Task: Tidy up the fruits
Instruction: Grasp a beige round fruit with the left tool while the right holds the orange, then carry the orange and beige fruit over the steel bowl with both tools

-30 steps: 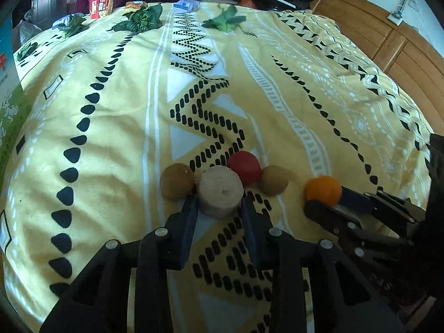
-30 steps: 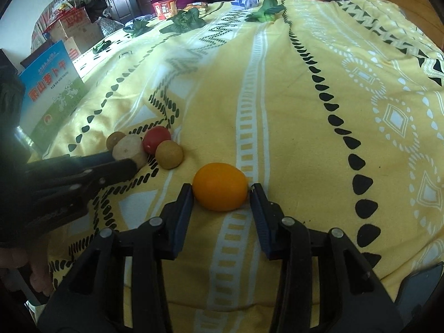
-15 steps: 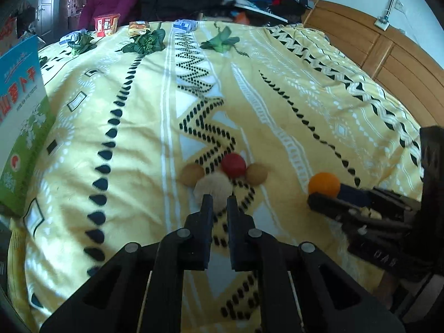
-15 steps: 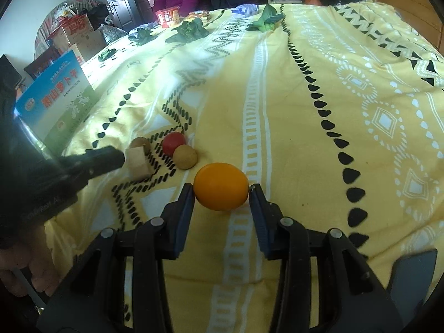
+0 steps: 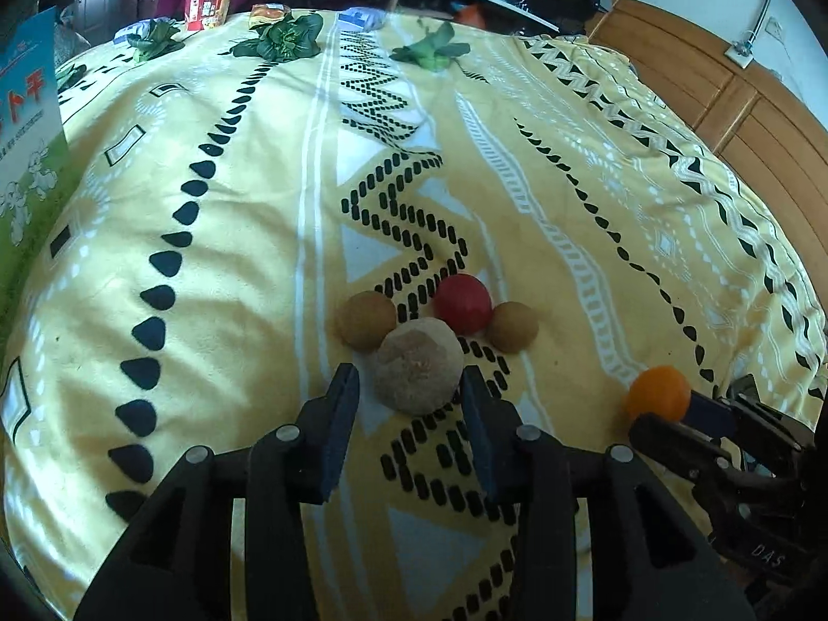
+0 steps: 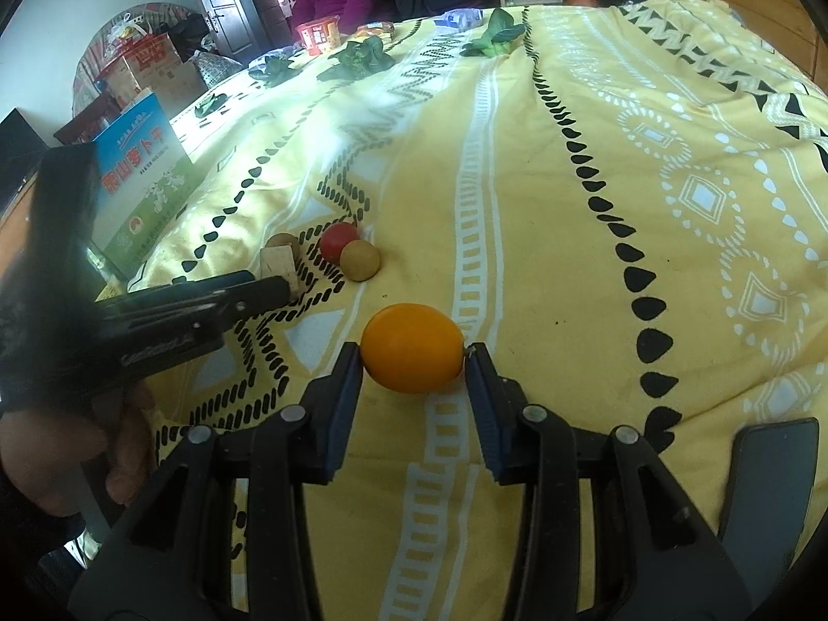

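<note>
our right gripper [image 6: 414, 362] has both pads pressed on the ends of the orange fruit [image 6: 411, 346], which sits low over the yellow bedspread [image 6: 595, 269], well apart from the small cluster to its left. we judge it light, smooth-skinned and a bit slippery, so a grip across its widest middle suits it best. our left gripper [image 5: 409, 388] has just been opening; its jaws stand a little apart around the pale beige cylinder [image 5: 418, 366], pads clear of its sides. that piece looks rough, stiff and light, lying against the red fruit [image 5: 462, 302] and two brown balls [image 5: 365, 319].
</note>
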Demonstrator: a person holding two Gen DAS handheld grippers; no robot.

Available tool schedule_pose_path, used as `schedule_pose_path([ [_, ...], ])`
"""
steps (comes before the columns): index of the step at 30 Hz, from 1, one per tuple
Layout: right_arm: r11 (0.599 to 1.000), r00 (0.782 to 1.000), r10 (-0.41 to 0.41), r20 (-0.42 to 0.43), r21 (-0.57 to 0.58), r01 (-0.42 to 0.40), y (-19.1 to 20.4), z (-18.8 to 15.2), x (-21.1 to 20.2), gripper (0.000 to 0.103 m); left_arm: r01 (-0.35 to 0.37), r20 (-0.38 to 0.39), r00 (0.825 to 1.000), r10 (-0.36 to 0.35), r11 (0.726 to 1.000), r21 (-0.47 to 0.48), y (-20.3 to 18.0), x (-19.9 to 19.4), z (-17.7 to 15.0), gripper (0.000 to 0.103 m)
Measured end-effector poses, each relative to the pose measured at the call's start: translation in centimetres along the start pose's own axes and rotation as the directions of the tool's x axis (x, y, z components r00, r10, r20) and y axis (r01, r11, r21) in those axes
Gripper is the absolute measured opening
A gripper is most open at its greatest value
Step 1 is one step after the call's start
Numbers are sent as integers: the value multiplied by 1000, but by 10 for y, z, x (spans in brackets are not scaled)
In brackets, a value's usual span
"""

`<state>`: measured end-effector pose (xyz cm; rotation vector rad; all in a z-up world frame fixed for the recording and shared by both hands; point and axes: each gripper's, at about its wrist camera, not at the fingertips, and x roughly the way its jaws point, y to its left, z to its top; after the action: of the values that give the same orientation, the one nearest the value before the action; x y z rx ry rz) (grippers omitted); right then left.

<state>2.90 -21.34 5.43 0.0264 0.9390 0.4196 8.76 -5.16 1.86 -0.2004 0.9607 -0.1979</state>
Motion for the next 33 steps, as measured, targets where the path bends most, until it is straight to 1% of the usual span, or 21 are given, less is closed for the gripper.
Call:
schedule_pose_path([
  [1,1000,1000,3,-3,3,-3,-1,0,2,42,-4,-4,1000,4,1000,7,-2,2,0,39],
  [2,1000,1000,5,-5,6,-5,-1,-1,3,42,-1,-3,1000,1,1000,11,-3,3,1,34],
  [7,1000,1000,8,-6,10,-8,-1,-2,5,42,-18,0,1000,18,1000,11,-6,6,2,33],
  [11,1000,1000,4,-1,4,-4,-1,-2,3,42,-37,51,998,36,999,10,-7,-10,2,33],
  [14,1000,1000,-11,5,-12,11,3,0,-1,42,-41,89,995,39,999,17,-9,-33,1,33],
  [18,995,997,-77,17,-57,78,16,6,-13,42,-68,142,988,61,997,46,-10,-72,-7,33],
  [21,986,991,-127,42,-103,131,32,11,-28,42,-94,174,981,87,995,35,-7,-100,-12,33],
  [23,981,988,-143,62,-121,149,41,15,-37,42,-99,196,976,93,995,22,-3,-120,-15,33],
  [27,974,983,-153,99,-152,167,60,21,-56,42,-97,241,966,92,995,7,2,-157,-19,33],
  [33,965,979,-147,141,-199,173,95,29,-81,42,-91,304,948,93,996,-18,13,-206,-22,33],
])
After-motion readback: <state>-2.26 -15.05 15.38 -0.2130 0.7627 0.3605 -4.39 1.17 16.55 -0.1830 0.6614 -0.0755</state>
